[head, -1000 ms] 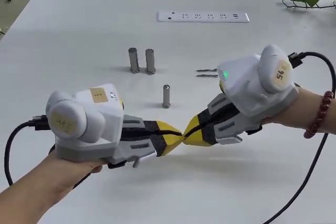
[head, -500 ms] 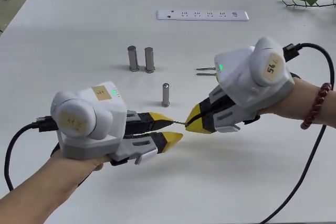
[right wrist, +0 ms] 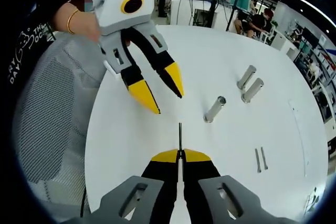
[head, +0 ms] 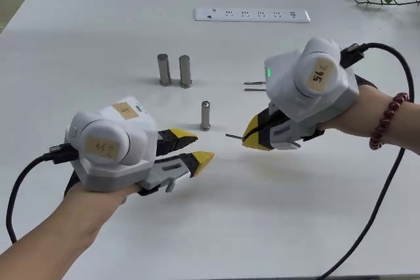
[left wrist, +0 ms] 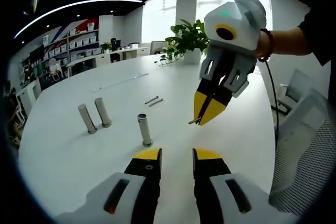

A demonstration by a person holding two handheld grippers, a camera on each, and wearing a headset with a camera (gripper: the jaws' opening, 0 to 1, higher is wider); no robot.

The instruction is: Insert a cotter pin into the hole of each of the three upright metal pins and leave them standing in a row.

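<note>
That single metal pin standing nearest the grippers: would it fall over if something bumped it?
Probably: the metal pin is tall and slim on a narrow base, so a sideways nudge near its top would likely tip it. Lying down, its round body would probably roll on the smooth table. Being metal, it looks stiff, not fragile.

Left gripper jaws have opened and released, drawn back toward lower left; cotter pin now held by right gripper alone, tips separated.
</note>
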